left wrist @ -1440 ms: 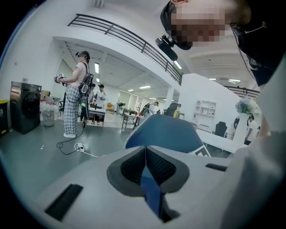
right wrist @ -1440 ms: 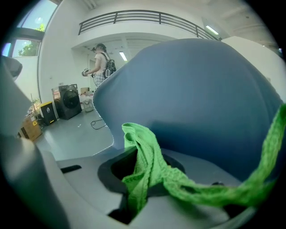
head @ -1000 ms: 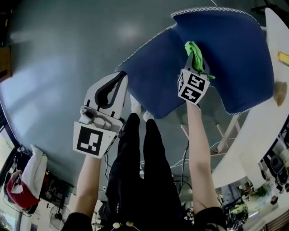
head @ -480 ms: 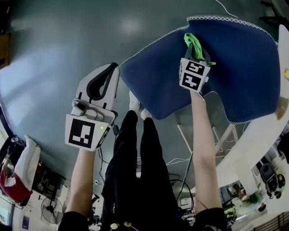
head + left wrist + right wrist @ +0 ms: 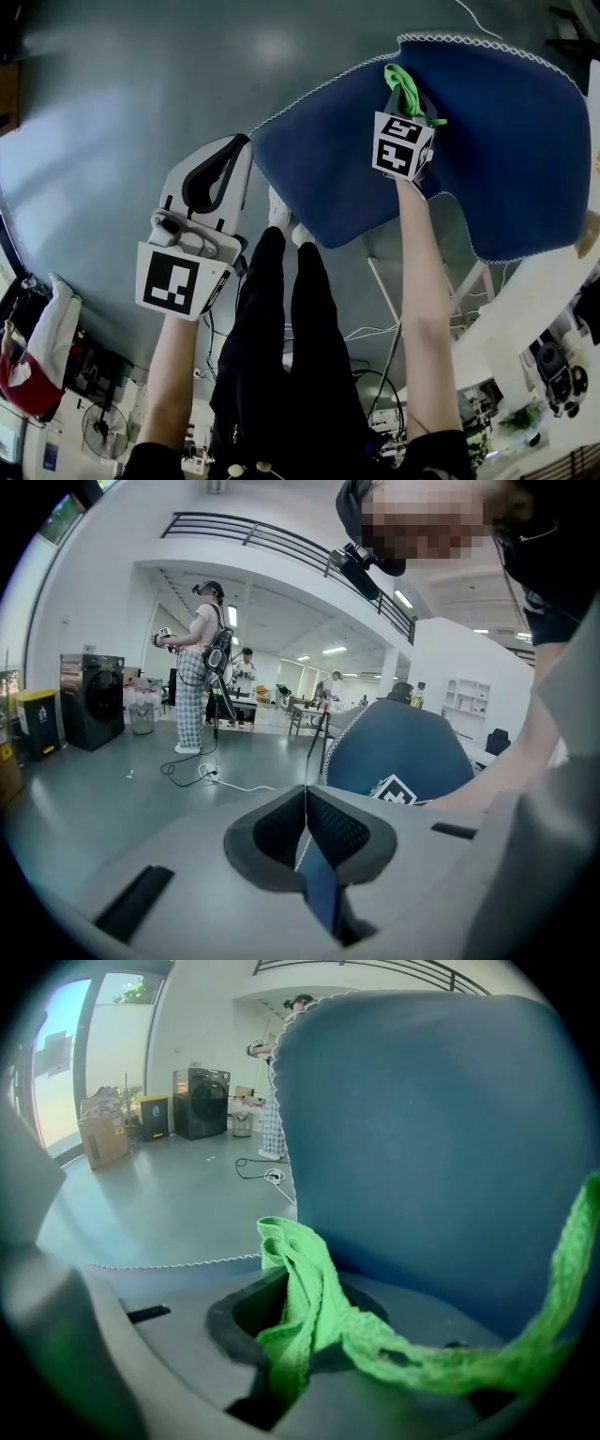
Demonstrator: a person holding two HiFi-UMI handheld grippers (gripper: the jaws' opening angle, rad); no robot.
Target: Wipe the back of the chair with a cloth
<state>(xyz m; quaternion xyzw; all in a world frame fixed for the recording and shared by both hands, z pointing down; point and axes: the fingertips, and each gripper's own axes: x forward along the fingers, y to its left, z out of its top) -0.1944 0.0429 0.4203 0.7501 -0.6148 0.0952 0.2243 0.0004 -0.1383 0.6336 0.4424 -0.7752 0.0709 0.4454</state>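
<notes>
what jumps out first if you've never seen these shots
A bright green woven cloth, clamped in the right gripper, is held up at the big dark blue fabric chair back filling the head view's upper right. The left gripper hangs shut and empty over the grey floor, left of the chair.

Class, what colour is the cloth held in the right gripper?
Bright green. The cloth shows best in the right gripper view.

This is a large open work hall, like a lab or an office. The grey floor [image 5: 103, 794] is smooth and a balcony railing [image 5: 281, 539] runs above. Tables [image 5: 305, 714] stand at the back. Another person [image 5: 200, 667] wears a backpack, with a cable [image 5: 211, 776] lying near.
</notes>
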